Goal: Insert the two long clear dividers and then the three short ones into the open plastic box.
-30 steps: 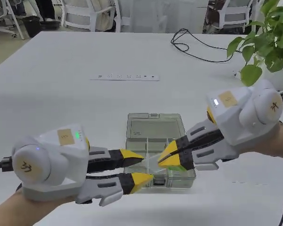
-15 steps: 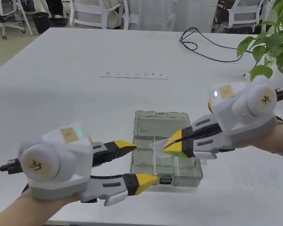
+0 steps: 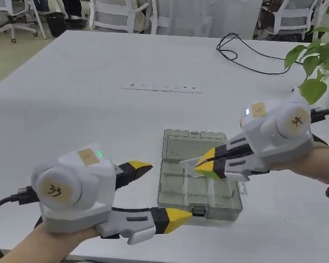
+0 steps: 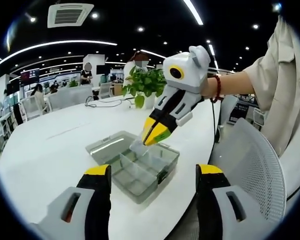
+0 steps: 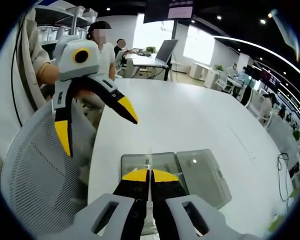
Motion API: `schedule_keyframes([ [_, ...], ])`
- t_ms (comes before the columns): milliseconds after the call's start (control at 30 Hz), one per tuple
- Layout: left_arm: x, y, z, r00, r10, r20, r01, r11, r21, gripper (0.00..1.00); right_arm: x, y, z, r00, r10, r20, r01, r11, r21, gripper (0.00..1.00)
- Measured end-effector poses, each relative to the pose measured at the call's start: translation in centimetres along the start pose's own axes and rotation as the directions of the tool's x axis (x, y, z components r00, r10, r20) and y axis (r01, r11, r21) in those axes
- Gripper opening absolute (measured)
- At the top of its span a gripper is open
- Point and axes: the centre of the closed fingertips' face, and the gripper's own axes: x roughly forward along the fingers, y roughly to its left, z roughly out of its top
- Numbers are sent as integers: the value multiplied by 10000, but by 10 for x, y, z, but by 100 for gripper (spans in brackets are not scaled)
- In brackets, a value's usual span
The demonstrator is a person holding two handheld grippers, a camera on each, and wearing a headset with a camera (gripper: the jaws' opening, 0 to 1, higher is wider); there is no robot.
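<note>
The open clear plastic box (image 3: 230,200) lies on the white table, lid (image 3: 191,144) flat behind it, with clear dividers standing inside. My right gripper (image 3: 206,163) hovers over the box, shut on a small clear divider (image 3: 189,162) that sticks out to the left of its tips. My left gripper (image 3: 162,189) is open and empty, near the box's front left corner, its jaws wide apart. In the left gripper view the box (image 4: 140,186) sits ahead, and the right gripper (image 4: 155,134) holds the divider (image 4: 138,146) above it. The right gripper view shows the divider (image 5: 150,159) edge-on over the box (image 5: 195,172).
A white power strip (image 3: 161,86) lies farther back on the table. A black cable (image 3: 245,55) loops at the back right, beside a green plant (image 3: 318,66). Office chairs stand beyond the far edge. The table's near edge runs just under my left gripper.
My left gripper has drawn back from the divider toward me and its jaws have spread wider. The right gripper still holds the divider over the box.
</note>
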Motion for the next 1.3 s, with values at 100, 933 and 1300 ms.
schedule_keyframes([
  [100, 0, 3, 0, 9999, 141, -12, -141, 9999, -45, 71, 5, -4, -1, 9999, -93, -70, 94, 9999, 91, 2],
  [933, 0, 13, -3, 9989, 476, -38, -478, 9968, -633, 78, 29, -8, -13, 9977, 274, -621, -244, 9985, 490, 2],
  [1300, 0, 13, -3, 9990, 441, -53, -443, 9967, -686, 77, 33, -8, -11, 9920, 417, -1189, -351, 9977, 572, 2],
])
